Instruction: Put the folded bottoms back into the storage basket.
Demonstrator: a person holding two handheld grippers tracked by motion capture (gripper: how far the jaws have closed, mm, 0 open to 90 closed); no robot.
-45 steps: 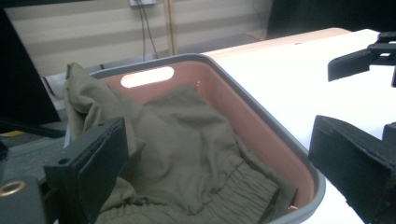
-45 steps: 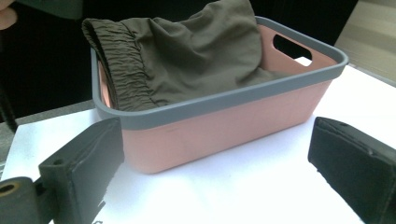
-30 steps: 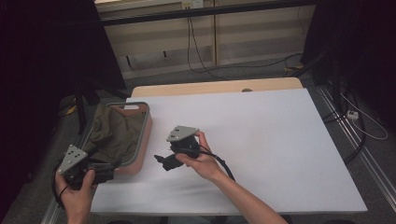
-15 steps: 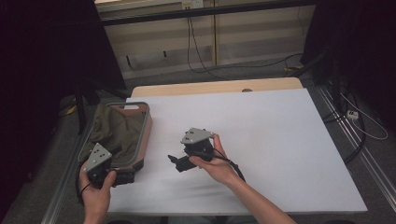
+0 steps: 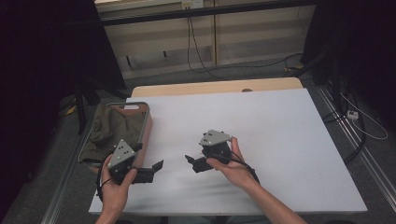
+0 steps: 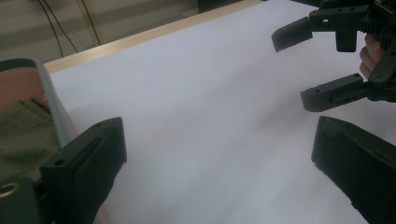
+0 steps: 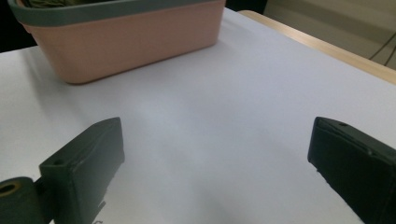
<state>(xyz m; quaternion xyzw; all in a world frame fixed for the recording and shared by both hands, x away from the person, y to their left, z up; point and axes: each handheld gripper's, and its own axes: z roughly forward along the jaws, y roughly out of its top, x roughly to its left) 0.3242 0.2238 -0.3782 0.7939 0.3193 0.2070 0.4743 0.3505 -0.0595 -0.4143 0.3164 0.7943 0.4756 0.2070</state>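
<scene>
High view, item list. Basket (image 5: 145, 122): pink plastic tub with a grey rim, at 9 o'clock on the white table (image 5: 289, 140), overhanging its left edge. Contents: olive-green cloth (image 5: 112, 128), crumpled, filling the tub to about rim height.

Left gripper (image 5: 153, 169): in your left hand at 7 o'clock, just beside the basket's near corner, jaws set wide apart with nothing between them. Right gripper (image 5: 191, 162): in your right hand near table centre, jaws likewise spread and empty, pointing toward 9 o'clock at the basket.

Handling, cloth: likely light, soft and limp. It will sag and trail from any single hold, so pinch a raised fold near the top of the heap, taking a thick bunch rather than one thin layer.

Handling, basket: likely stiff, light and smooth-sided, as the right gripper view suggests (image 7: 126, 37). It may slide or tip off the table edge when you pull the cloth; steady the rim with your other gripper.
</scene>
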